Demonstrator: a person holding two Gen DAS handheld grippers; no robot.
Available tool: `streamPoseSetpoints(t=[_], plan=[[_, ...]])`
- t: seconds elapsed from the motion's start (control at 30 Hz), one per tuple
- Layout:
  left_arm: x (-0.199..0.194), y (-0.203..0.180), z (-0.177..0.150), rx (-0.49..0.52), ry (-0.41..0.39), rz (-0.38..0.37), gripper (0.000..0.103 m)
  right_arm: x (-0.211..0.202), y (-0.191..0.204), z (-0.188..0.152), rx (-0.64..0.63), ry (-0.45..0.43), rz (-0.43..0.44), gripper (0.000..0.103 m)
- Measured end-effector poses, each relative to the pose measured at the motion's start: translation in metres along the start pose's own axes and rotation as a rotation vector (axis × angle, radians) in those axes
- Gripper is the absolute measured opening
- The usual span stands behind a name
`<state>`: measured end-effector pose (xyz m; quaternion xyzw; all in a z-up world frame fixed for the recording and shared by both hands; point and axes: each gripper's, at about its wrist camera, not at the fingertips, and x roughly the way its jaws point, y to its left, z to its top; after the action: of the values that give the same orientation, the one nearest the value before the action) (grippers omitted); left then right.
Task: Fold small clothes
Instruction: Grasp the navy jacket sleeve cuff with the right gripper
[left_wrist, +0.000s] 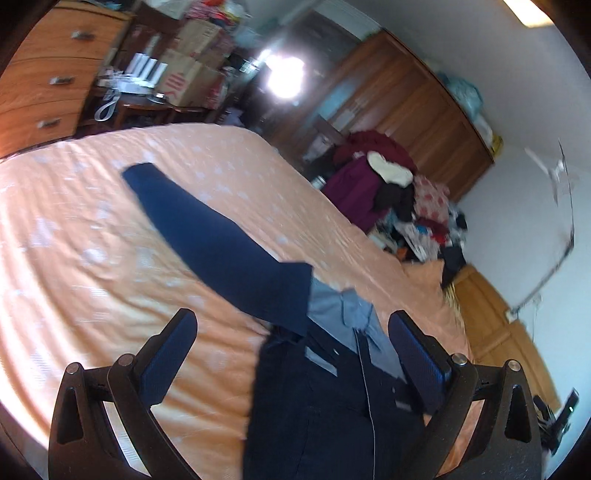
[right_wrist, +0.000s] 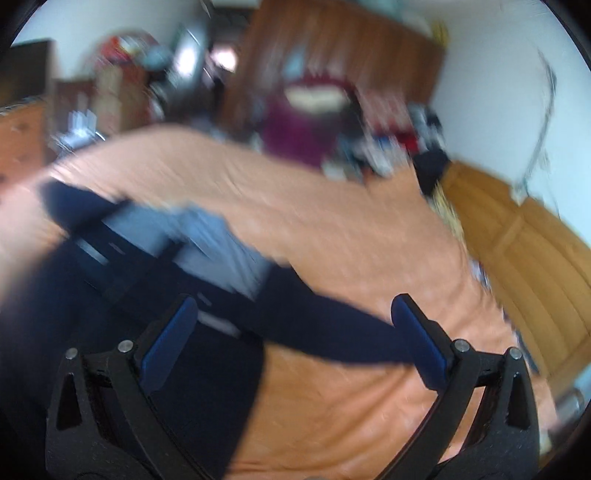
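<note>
Your left gripper (left_wrist: 291, 347) and right gripper (right_wrist: 295, 332) (both spread, empty) straddle the navy trousers (left_wrist: 221, 251); one leg runs toward eleven o'clock.

Bed sheet (left_wrist: 92, 258): orange-peach with pale whitish spots. Garment (left_wrist: 221, 243) on it: dark navy, with a lighter grey-blue lining (left_wrist: 343, 306) showing (right view blurred, same tones). Hand-held gripper fingers (left_wrist: 417, 354): black with blue pads. Wardrobe (left_wrist: 406, 110): reddish-brown wood. Clothes heap (left_wrist: 373, 177): maroon, purple, cream.
</note>
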<state>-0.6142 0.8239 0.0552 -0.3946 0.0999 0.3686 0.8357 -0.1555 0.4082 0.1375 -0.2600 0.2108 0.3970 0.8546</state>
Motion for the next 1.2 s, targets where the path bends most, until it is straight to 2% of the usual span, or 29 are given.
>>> streamPoseSetpoints(t=[0.1, 0.17, 0.23, 0.3, 0.4, 0.47, 0.5, 0.53, 0.57, 0.6, 0.7, 0.87, 0.9, 0.93, 0.97, 1.0, 1.1, 1.2], plan=[[0.035, -0.043, -0.005, 0.118, 0.066, 0.018, 0.103, 0.061, -0.065, -0.03, 0.231, 0.172, 0.062, 0.103], [0.073, -0.077, -0.018, 0.223, 0.125, 0.044, 0.103, 0.095, -0.104, -0.05, 0.339, 0.254, 0.046, 0.103], [0.105, -0.099, -0.034, 0.282, 0.172, 0.027, 0.103, 0.126, -0.139, -0.07, 0.42, 0.318, 0.03, 0.103], [0.131, -0.114, -0.05, 0.33, 0.205, 0.038, 0.103, 0.15, -0.177, -0.088, 0.552, 0.345, 0.051, 0.103], [0.164, -0.122, -0.07, 0.344, 0.263, 0.057, 0.103, 0.181, -0.234, -0.116, 0.804, 0.338, 0.114, 0.101], [0.19, -0.121, -0.086, 0.342, 0.315, 0.084, 0.103, 0.196, -0.262, -0.133, 0.959, 0.322, 0.162, 0.09], [0.2, -0.12, -0.092, 0.338, 0.332, 0.087, 0.103, 0.208, -0.273, -0.143, 1.044, 0.328, 0.201, 0.087], [0.211, -0.118, -0.099, 0.333, 0.355, 0.095, 0.103, 0.219, -0.281, -0.155, 1.113, 0.343, 0.22, 0.079], [0.217, -0.118, -0.104, 0.331, 0.366, 0.103, 0.103, 0.224, -0.285, -0.16, 1.153, 0.353, 0.231, 0.073], [0.223, -0.118, -0.108, 0.328, 0.374, 0.11, 0.103, 0.231, -0.286, -0.166, 1.188, 0.359, 0.25, 0.072], [0.233, -0.116, -0.114, 0.307, 0.381, 0.129, 0.103, 0.24, -0.285, -0.172, 1.244, 0.359, 0.307, 0.071], [0.234, -0.116, -0.109, 0.271, 0.346, 0.139, 0.103, 0.25, -0.287, -0.175, 1.219, 0.365, 0.261, 0.071], [0.235, -0.118, -0.108, 0.271, 0.347, 0.139, 0.103, 0.254, -0.288, -0.176, 1.22, 0.36, 0.258, 0.068], [0.235, -0.119, -0.108, 0.277, 0.347, 0.14, 0.103, 0.254, -0.286, -0.175, 1.218, 0.347, 0.262, 0.053], [0.235, -0.12, -0.107, 0.283, 0.347, 0.14, 0.103, 0.255, -0.286, -0.175, 1.226, 0.325, 0.292, 0.022], [0.234, -0.123, -0.105, 0.288, 0.345, 0.135, 0.103, 0.256, -0.285, -0.172, 1.236, 0.301, 0.347, 0.009], [0.225, -0.129, -0.093, 0.287, 0.32, 0.103, 0.103, 0.239, -0.275, -0.138, 1.169, 0.212, 0.376, 0.008], [0.213, -0.128, -0.08, 0.268, 0.294, 0.076, 0.103, 0.216, -0.28, -0.121, 1.2, 0.11, 0.389, 0.008]])
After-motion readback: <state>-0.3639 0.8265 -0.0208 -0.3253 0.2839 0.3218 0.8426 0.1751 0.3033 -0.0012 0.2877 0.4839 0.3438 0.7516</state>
